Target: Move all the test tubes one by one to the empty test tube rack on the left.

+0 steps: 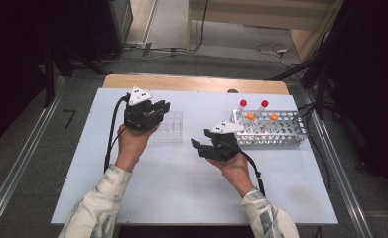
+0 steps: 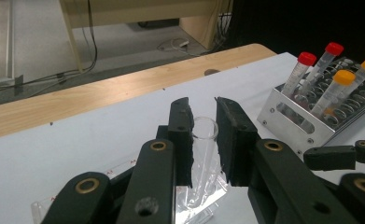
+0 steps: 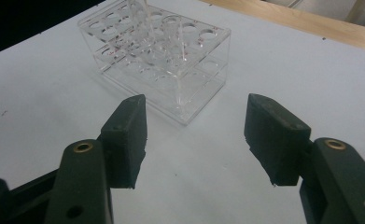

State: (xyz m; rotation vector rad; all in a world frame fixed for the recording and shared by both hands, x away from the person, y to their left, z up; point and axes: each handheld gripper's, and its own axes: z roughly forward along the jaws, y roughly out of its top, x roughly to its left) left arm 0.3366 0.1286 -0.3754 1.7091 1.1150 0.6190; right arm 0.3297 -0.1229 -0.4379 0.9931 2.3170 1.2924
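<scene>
A clear plastic rack [image 1: 170,128] stands left of the table's middle. My left gripper [image 1: 162,107] hangs over its left part. In the left gripper view, that gripper [image 2: 202,105] is shut on an uncapped clear tube [image 2: 203,140] that stands upright in the rack [image 2: 189,205]. My right gripper [image 1: 197,147] is open to the right of the rack, pointing at it. Nothing lies between its jaws [image 3: 196,100]. Ahead of them the clear rack [image 3: 189,93] holds two clear tubes [image 3: 173,32].
A metal rack [image 1: 281,136] at the right rear holds two red-capped tubes [image 1: 243,103] and two orange-capped tubes [image 1: 250,115], seen also in the left gripper view [image 2: 306,58]. A wooden strip [image 1: 191,83] borders the white table's far edge. Cables trail from both grippers.
</scene>
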